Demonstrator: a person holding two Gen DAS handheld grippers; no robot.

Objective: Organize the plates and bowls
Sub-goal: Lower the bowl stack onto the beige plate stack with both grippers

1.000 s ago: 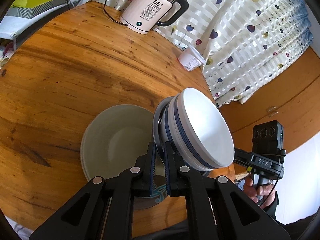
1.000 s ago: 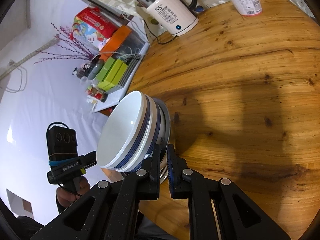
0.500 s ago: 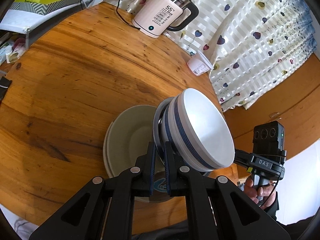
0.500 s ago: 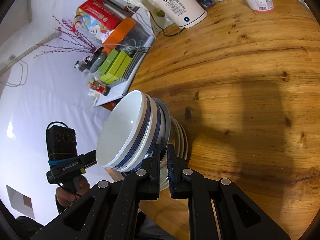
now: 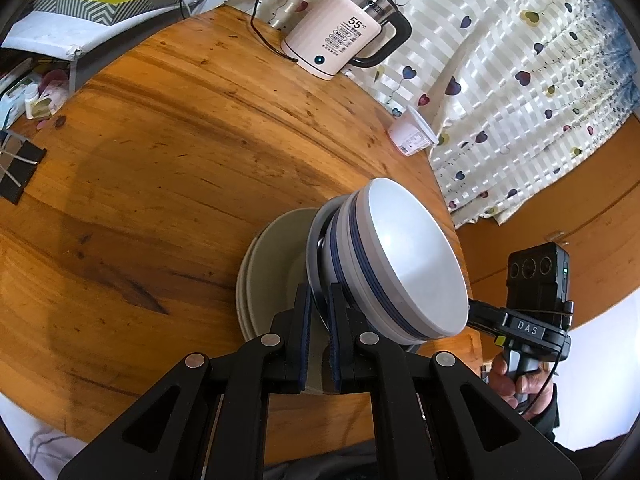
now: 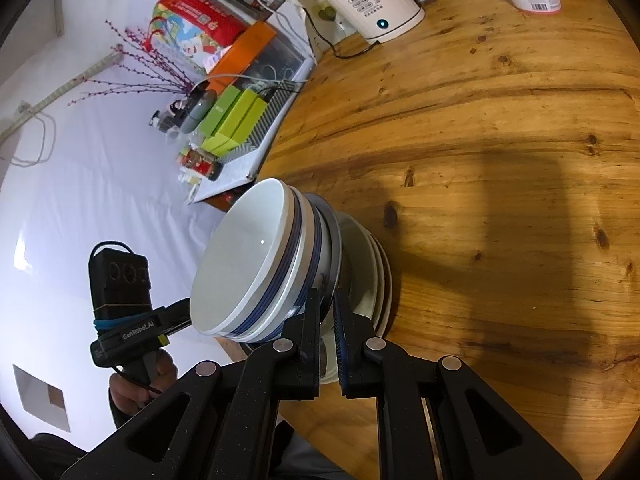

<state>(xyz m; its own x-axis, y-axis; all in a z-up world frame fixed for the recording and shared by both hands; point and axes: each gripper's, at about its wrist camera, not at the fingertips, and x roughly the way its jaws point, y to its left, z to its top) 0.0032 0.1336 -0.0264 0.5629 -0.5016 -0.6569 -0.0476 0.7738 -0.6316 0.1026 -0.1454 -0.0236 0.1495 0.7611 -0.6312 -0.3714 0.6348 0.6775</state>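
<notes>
Left hand-held gripper (image 5: 319,308): jaws closed down tight on the thin rim of a plate (image 5: 314,248) that carries nested bowls (image 5: 404,264); white bowls, dark blue bands, two at least.

Right hand-held gripper (image 6: 328,312): same story from the opposite side, jaws pinched onto the plate (image 6: 334,240) rim, bowls (image 6: 256,264) just left of its fingers.

Plate and bowls are held between the two grippers, edge-on to each camera. Bowl mouths face 3 o'clock in the left wrist view, 9 o'clock in the right.

Behind them, toward the table (image 5: 160,160), a stack of pale plates (image 5: 272,276); in the right view the same stack (image 6: 374,264) shows layered rims. Whether the held plate touches that stack, cannot tell.

Stack sits near the table edge, at about 5 o'clock of the tabletop in the left view.

Kettle (image 5: 340,46) at the far edge, 12 o'clock; display reads 55. Small white cup (image 5: 412,136) near the edge at 2 o'clock, beside a heart-print curtain (image 5: 520,60).

Green boxes (image 6: 236,116) on a shelf off the table, 10 o'clock in the right view.
</notes>
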